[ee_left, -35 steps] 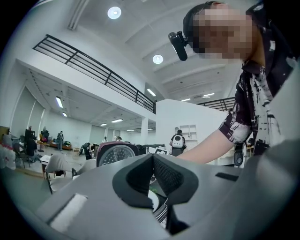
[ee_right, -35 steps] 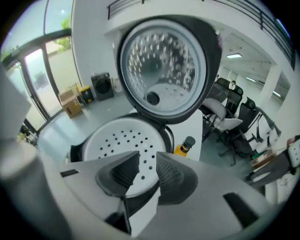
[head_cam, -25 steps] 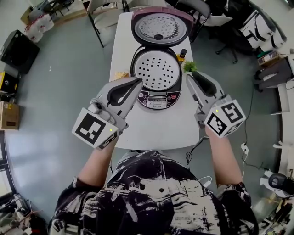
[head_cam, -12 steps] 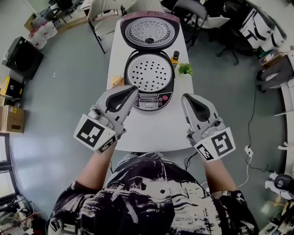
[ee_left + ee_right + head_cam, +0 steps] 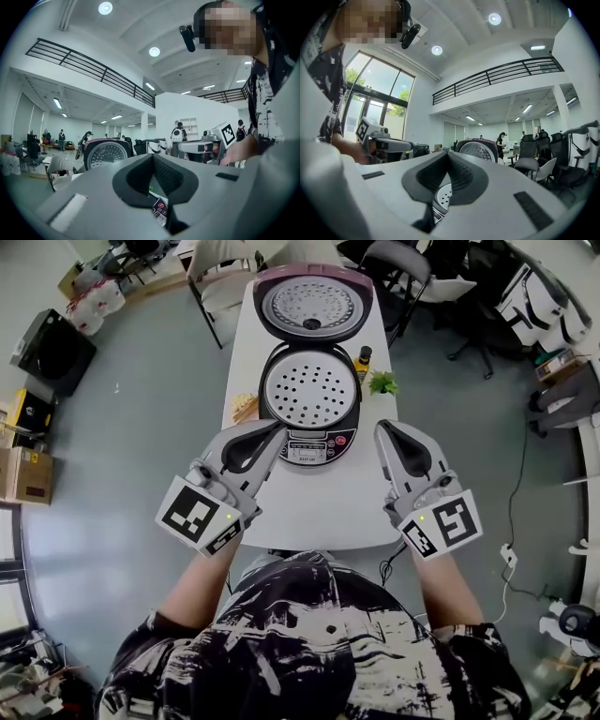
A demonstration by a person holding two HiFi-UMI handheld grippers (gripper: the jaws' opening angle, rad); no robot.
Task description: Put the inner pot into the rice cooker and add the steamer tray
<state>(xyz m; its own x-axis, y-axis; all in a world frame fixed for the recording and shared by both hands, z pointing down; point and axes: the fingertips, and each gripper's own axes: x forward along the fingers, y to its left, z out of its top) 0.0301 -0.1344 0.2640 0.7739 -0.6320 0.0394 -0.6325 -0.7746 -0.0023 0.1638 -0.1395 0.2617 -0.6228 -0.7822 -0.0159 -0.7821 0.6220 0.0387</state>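
- The left claw (image 5: 278,427) is pinched shut with nothing between its pads. It is held level over the near-left part of the white table (image 5: 328,507).
- The right claw (image 5: 382,427) is also clamped together and empty. It is level too, and its marker cube sits back by the person's wrist.
- The rice cooker (image 5: 349,424) stands between the two claws and just ahead of their tips, with its lid (image 5: 312,304) swung fully open on the far side.
- The steamer tray (image 5: 311,388), the round perforated one, is seated in the cooker's mouth. It lies ahead of both claws, to the right of the left one and to the left of the right one.
- The tray covers the opening, so what lies under it is hidden.
- The control panel (image 5: 314,448) faces the person, just right of the left claw's tips. Whether tip and cooker touch, I cannot tell.
- The right claw's tips are near the cooker's right flank, with a strip of table showing between them.
- A small bottle (image 5: 363,363) and a green sprig (image 5: 382,383) lie ahead of the right claw.
- Some yellowish food (image 5: 245,407) lies ahead of the left claw, beside the cooker.
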